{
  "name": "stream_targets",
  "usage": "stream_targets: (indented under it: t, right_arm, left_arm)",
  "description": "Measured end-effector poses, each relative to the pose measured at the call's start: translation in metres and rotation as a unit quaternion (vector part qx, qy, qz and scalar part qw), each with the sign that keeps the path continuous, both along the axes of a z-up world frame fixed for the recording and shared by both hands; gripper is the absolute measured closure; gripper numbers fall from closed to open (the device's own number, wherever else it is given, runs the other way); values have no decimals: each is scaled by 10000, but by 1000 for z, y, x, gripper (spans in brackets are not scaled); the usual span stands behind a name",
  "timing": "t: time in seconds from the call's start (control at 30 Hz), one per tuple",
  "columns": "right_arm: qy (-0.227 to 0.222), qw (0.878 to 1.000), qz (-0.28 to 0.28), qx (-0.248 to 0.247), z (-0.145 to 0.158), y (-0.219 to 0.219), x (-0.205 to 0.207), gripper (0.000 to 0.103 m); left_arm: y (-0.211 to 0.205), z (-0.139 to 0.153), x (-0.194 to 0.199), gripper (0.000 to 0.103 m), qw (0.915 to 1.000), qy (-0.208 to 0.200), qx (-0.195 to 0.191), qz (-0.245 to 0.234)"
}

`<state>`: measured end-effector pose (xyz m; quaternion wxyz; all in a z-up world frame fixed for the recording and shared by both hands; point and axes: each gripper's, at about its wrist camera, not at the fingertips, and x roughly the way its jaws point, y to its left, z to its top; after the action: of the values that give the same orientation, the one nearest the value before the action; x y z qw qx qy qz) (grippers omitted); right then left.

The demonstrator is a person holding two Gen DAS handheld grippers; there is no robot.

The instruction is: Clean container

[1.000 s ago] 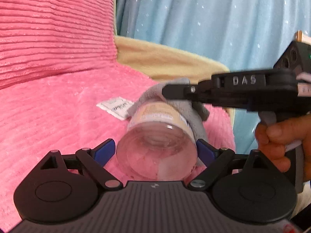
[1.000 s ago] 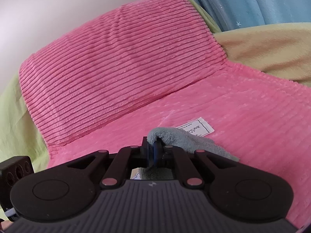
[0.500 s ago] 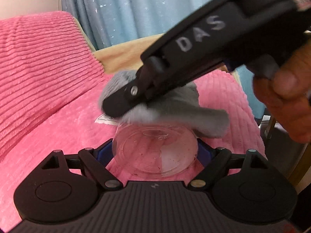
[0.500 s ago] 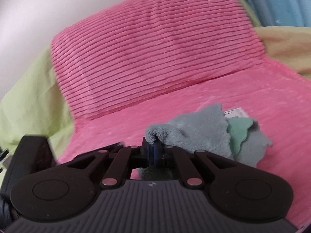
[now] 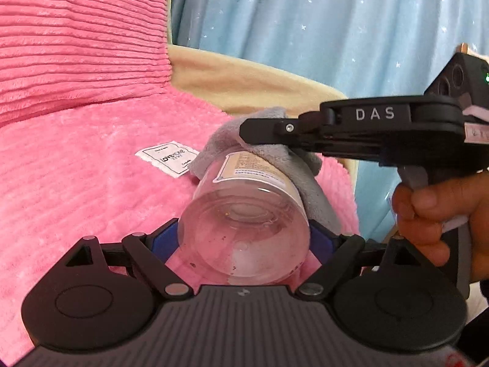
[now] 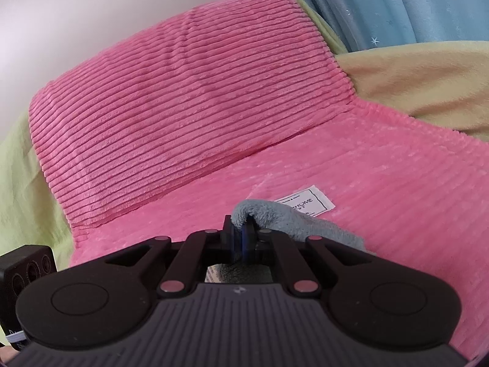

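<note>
Black plastic, the right tool [image 5: 244, 131] is pinched on a grey fleece cloth [image 5: 308, 180], which drapes over the upper side of a clear glass jar with a pale paper label [image 5: 244, 229]. A hand [image 5: 440, 220] grips that tool's handle, right of the jar. The left tool [image 5: 244, 238] clamps the jar by its base between blue pads [image 5: 163, 240], the jar lying tilted above a pink ribbed plush blanket [image 5: 76, 168]. A white sewn tag [image 5: 168, 158] sits just left of the jar; blue star-speckled curtains [image 5: 321, 24] hang behind.
</note>
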<state>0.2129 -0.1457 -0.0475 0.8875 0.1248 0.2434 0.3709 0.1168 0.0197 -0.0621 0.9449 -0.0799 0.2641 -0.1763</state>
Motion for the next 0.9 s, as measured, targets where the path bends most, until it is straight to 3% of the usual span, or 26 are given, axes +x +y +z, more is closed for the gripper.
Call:
stream_targets:
  t: [0.07,0.13,0.27,0.37,0.47,0.6,0.77,0.83,0.9]
  right_arm:
    - [1,10000,42,-20,1,0,-1,100]
    - [22,9996,291,5,2,3,-4,100]
    - [40,9956,939,6,1,15,-13,100]
    - [40,9951,983,-46,1,17,-12,101]
    - [63,9987,515,15,1,7,-5,101]
    - [131,9998,-20,156,-2,-9,4,101]
    - [15,10000,-60,24,-1,-7,0,101]
    - [25,10000,-61,34,0,-7,0,101]
    - [34,10000,-64,43,0,-7,1,101]
  left_arm:
    - [-4,0,-2,17,9997,-81,215,-35]
    - [-14,0,-4,17,9970,-256,735,-28]
    - [-34,-1,-12,17,9829,-592,1738,-108]
    - [-42,-2,-15,17,9770,-692,2008,-178]
    - [-44,-2,-16,17,9748,-730,2095,-211]
    - [-43,-1,-16,17,9771,-721,1991,-222]
    - [-11,6,-10,15,9976,-374,582,-82]
    - [-2,4,-6,14,9995,-181,239,-31]
    - [-1,2,-4,15,9998,-101,183,-30]
